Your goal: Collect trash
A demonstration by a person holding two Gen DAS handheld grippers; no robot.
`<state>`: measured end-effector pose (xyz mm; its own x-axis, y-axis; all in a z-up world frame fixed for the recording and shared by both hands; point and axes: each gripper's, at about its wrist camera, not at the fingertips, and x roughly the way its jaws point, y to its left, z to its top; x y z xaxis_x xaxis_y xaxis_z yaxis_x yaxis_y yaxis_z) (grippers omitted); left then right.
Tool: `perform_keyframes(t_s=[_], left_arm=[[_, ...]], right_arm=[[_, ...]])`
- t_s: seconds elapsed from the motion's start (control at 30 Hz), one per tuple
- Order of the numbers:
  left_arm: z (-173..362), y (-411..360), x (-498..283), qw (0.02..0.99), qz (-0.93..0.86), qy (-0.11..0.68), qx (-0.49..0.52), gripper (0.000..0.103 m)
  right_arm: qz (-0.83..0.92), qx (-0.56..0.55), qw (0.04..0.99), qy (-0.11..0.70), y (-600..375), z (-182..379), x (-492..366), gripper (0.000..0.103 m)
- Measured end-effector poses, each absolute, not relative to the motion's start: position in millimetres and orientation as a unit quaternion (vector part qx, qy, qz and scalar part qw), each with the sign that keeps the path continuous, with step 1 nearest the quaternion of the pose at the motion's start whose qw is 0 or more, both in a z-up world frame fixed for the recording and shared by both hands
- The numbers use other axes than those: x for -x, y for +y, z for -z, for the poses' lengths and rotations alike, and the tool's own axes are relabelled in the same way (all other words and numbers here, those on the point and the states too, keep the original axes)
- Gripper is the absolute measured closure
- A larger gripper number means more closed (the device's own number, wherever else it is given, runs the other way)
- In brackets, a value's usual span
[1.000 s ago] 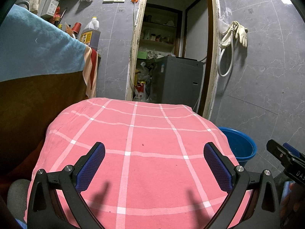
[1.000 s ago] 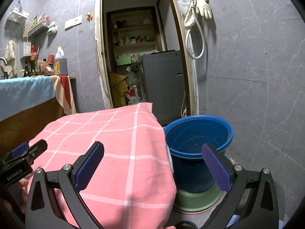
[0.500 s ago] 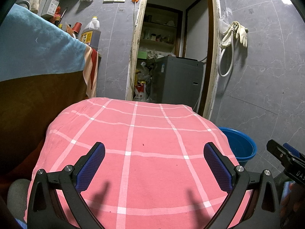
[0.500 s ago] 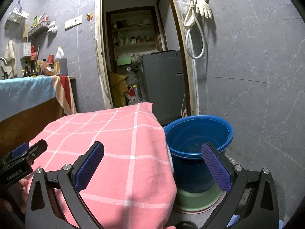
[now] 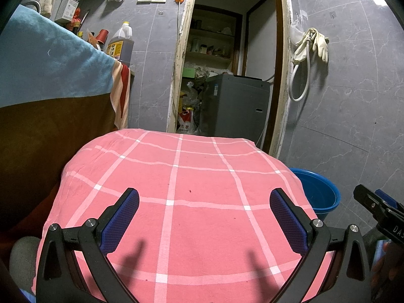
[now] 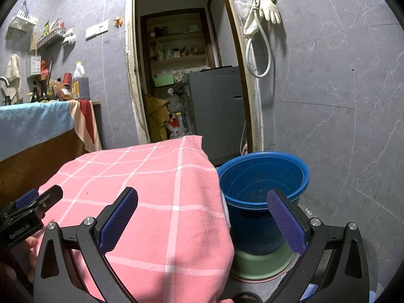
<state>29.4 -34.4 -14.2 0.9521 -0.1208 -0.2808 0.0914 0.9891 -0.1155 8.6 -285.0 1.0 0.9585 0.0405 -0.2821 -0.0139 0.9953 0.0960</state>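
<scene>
The left gripper [image 5: 204,207] hovers level above the pink checked cloth-covered surface [image 5: 176,176], jaws wide apart, holding nothing. The right gripper [image 6: 202,207] hangs over the surface's right edge, likewise spread and holding nothing. One round blue plastic bucket [image 6: 262,176] stands just beside that edge. No trash item can be made out on the surface.

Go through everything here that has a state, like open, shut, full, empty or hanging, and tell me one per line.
left gripper: open, holding nothing, over the pink checked cloth
right gripper: open, holding nothing
blue bucket: upright, no trash visible inside, stacked on a green basin
doorway: open
rubber gloves: hanging on the wall
white hose: hanging in a loop
oil jug: upright, capped
</scene>
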Motion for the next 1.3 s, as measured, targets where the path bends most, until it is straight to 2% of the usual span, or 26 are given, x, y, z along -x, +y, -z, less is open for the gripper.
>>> perform_keyframes(t_s=[1.3], left_arm=[[17.4, -35.7, -26.1, 0.988, 0.034, 0.14, 0.049, 0.002]], right_arm=[[-0.013, -0.048, 0.988, 0.145, -283.1, -2.0, -8.0, 0.0]])
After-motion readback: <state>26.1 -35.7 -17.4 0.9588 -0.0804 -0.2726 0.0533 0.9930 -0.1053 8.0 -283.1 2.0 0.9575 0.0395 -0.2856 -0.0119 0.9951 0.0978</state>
